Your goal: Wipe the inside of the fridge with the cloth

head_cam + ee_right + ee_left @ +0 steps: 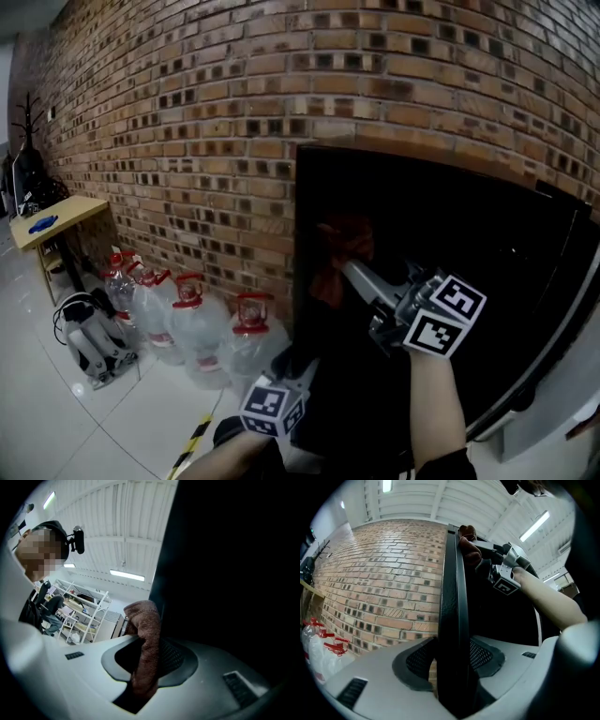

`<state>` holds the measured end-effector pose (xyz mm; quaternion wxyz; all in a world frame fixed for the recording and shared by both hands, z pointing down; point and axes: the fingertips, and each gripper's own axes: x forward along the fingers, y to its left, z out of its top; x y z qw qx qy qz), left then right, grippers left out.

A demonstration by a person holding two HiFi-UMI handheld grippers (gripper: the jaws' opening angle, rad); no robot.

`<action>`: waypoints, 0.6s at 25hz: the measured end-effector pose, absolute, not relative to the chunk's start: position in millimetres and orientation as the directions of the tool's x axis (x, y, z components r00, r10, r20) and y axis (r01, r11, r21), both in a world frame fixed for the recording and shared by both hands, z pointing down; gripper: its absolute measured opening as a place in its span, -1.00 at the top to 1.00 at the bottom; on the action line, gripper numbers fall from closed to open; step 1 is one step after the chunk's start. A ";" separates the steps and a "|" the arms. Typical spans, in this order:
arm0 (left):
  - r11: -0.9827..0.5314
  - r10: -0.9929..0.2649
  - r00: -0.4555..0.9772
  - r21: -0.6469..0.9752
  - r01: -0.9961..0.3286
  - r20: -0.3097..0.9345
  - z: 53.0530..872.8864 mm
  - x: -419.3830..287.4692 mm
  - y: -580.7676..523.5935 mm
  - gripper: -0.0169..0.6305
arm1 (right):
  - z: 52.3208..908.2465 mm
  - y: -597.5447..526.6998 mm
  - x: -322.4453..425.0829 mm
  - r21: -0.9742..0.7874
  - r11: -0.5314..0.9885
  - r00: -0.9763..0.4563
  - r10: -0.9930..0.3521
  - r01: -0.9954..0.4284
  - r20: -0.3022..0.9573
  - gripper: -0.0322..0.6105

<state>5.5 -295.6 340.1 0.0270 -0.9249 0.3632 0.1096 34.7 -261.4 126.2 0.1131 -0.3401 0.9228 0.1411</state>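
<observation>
Left gripper [452, 665]: jaws are standing part-closed and clamping on the black upright edge [451, 592] of the fridge [487, 220], with the pads pressing on it from both sides.
Right gripper [149, 663]: jaws are standing narrowly apart and pinching the reddish-brown cloth [146, 627], which is bunching up above the pads.
The cloth is sitting high in the dark fridge opening, at its left side, just beside that black edge.
</observation>
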 end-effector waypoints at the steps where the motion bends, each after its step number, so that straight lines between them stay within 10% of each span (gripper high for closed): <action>1: -0.734 -0.667 0.712 0.031 -0.678 -0.220 340.8 5.4 -293.7 0.33 | 122.1 -260.9 36.3 0.189 0.728 -0.743 -0.592 -0.659 -0.313 0.62; 15: -0.742 -0.667 0.739 0.001 -0.670 -0.094 326.0 9.0 -296.5 0.30 | 82.3 -304.5 57.1 0.242 0.687 -0.723 -0.600 -0.685 -0.344 0.64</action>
